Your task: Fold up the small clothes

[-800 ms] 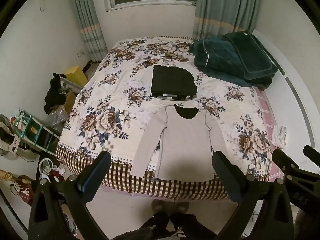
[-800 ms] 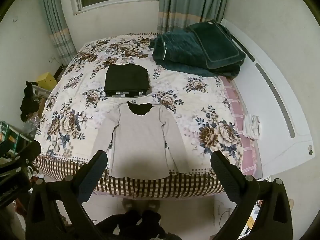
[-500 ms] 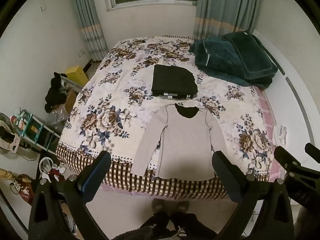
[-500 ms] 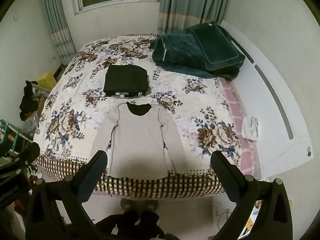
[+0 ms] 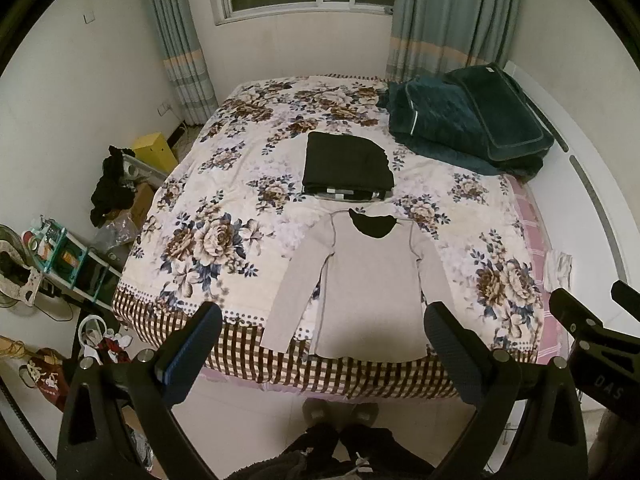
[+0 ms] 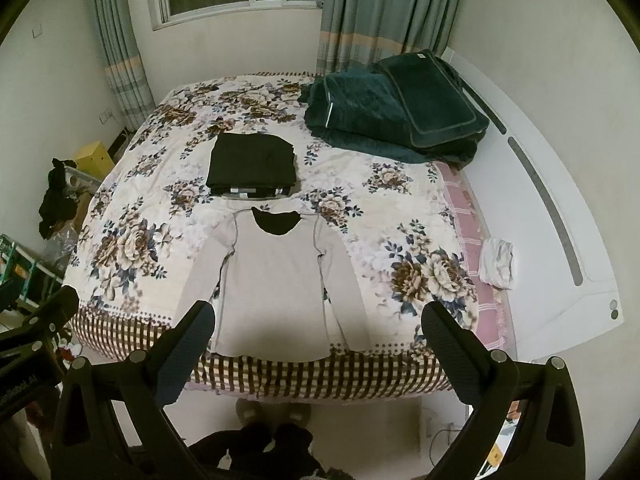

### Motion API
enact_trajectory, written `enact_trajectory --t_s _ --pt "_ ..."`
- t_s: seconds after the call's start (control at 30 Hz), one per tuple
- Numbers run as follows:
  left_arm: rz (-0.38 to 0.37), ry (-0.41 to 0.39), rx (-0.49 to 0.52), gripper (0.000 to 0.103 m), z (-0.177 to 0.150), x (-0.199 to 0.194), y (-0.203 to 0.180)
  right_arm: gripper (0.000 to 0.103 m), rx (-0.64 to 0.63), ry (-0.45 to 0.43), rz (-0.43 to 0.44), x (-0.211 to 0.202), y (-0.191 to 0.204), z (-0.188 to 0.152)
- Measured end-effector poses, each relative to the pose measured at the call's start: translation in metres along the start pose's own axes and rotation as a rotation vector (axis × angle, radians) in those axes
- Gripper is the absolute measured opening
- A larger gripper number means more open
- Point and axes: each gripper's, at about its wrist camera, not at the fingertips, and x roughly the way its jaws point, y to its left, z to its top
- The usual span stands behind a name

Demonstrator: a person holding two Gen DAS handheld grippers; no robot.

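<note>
A person stands at the foot of a bed (image 5: 192,216) covered in a floral spread, holding a two-finger claw in each hand. Both are raised above the floor, short of the mattress. The left claw (image 5: 320,354) has its jaws spread wide and grips nothing. The right claw (image 6: 316,352) is likewise spread and empty.

The thing to fold, a pale grey long-sleeved top (image 5: 372,284), lies flat and face up near the foot of the bed, straight ahead of and below both claws. Its long axis runs away from the person: the hem sits at the near edge, over the checked border, and the dark-lined neckline points toward the window. The sleeves slope down alongside the body, cuffs near the hem. From the left claw the top sits a little right of centre, so the left sleeve (image 5: 292,292) is its nearer reach. From the right claw the top sits left of centre, so the right sleeve (image 6: 344,292) falls to that hand.

Just beyond the neckline, nearly touching, rests a stack of dark folded clothes (image 5: 348,168). A heaped teal quilt (image 5: 468,128) sits well apart at the far right. Bare spread lies open on both sides of the top, giving room to swing the sleeves inward. The near hem is close to the mattress edge, so a careless pull could probably drag it off.
</note>
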Motion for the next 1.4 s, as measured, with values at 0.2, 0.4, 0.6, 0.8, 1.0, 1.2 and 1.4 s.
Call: enact_trajectory --t_s 0.2,0.4,0.6,0.8,1.0,1.2,1.4 --pt "0.000 -0.008 0.001 0.103 0.003 -0.004 -0.001 0.103 -0.002 -0.006 -0.001 -0.009 -0.004 0.002" --pt "0.003 -0.010 0.001 0.103 0.004 -0.004 -0.005 0.103 -0.003 -0.010 -0.003 -0.011 -0.008 0.001" --pt "0.004 -0.015 0.002 0.103 0.005 -0.005 -0.007 0.103 -0.004 -0.012 -0.002 -0.015 -0.018 0.007" --pt "0.004 -0.015 0.004 0.103 0.007 -0.007 -0.010 0.103 -0.004 -0.018 -0.005 -0.016 -0.016 0.005" --pt "0.005 -0.018 0.001 0.103 0.008 -0.009 -0.013 0.103 -0.006 -0.022 -0.004 -0.017 -0.015 0.004" --pt "0.003 -0.021 0.002 0.103 0.007 -0.010 -0.012 0.103 -0.006 -0.023 -0.005 -0.018 -0.014 0.001" --pt "0.002 -0.024 0.003 0.103 0.004 -0.010 -0.012 0.103 -0.006 -0.028 -0.005 -0.019 -0.013 0.000"
